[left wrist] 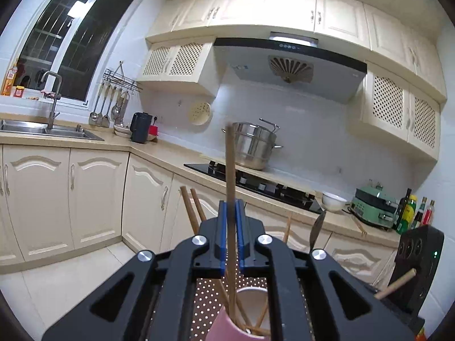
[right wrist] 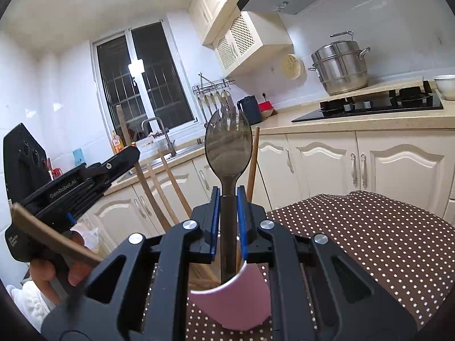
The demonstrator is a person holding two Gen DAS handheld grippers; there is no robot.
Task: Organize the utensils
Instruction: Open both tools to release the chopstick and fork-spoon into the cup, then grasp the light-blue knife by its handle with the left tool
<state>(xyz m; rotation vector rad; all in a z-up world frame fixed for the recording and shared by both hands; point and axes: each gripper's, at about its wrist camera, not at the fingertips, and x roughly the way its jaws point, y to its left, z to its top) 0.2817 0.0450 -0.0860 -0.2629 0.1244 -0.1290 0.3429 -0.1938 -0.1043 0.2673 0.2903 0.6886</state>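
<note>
Left jaws: nearly closed; the blue pads of the left gripper (left wrist: 231, 207) clamp a single wooden chopstick (left wrist: 229, 170) at mid-length.
Right jaws: nearly closed; the blue pads of the right gripper (right wrist: 228, 196) clamp the handle of the dark spork (right wrist: 228, 145) just below its bowl.
Container: pink cup (right wrist: 236, 298), cylindrical, pale inside, standing on the brown cloth with white dots (right wrist: 355, 227); both grippers are positioned directly above its mouth.
Container contents: several wooden chopsticks (right wrist: 170, 182) lean out of the cup toward the left in the right wrist view; the lower end of the spork handle reaches down inside the rim.
Held chopstick: brown wood, square-ended, upright with a slight tilt; its lower end passes down into the cup among the other chopsticks in the left wrist view.
Spork: dark, glossy, reflective bowl with short tines at the top; held upright, bowl above the pads, handle below them.
Left gripper from the right wrist view: black body (right wrist: 85, 176) at left, with a person's hand (right wrist: 54, 267) around its grip.
Background: cream cabinets, black hob with a steel steamer pot (left wrist: 253, 147) on the kitchen counter (left wrist: 159, 149), sink (left wrist: 42, 129) under the window.
</note>
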